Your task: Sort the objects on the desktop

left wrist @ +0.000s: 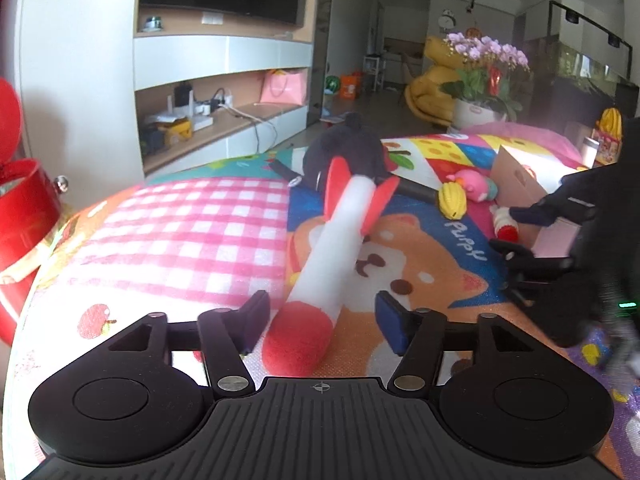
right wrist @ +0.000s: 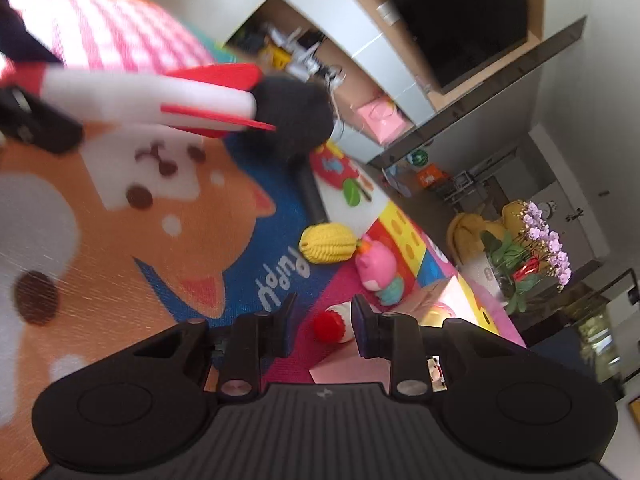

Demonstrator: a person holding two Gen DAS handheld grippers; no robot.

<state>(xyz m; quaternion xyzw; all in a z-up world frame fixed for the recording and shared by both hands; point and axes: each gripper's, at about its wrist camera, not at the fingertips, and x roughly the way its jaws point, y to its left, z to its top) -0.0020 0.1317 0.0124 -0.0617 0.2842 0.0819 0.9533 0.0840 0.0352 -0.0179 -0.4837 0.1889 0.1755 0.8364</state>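
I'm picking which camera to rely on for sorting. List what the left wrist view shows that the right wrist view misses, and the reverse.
Only the left wrist view: the red tin at the left edge, and the right gripper near a small red-and-white toy.

Only the right wrist view: nothing of note.

Both: the foam rocket, yellow banana toy, pink plush, black plush and puppy mat.

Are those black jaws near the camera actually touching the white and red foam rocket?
Apart. The left wrist view shows the foam rocket lying between the left gripper jaws, with the printed mat visible on either side of its red nose.
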